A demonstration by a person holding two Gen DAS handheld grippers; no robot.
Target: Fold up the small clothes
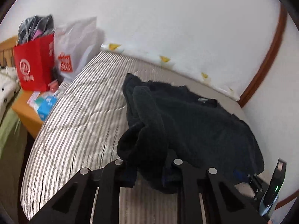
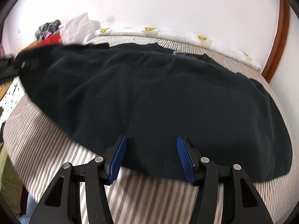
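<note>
A dark fleece garment (image 1: pixel 196 123) lies spread on the striped bed (image 1: pixel 78 123). My left gripper (image 1: pixel 149 173) is shut on a bunched corner of it and holds that corner lifted off the sheet, the cloth draping over both fingers. In the right wrist view the same garment (image 2: pixel 149 93) lies wide and mostly flat. My right gripper (image 2: pixel 152 158) stands open at its near hem; the blue pads (image 2: pixel 117 158) straddle the cloth edge without pressing on it.
A red paper bag (image 1: pixel 33 67) and a white plastic bag (image 1: pixel 76 44) stand at the bed's far left end. Beside them is a wooden side table (image 1: pixel 26 113) with blue boxes. A white wall and brown wooden trim (image 1: pixel 265 61) border the bed.
</note>
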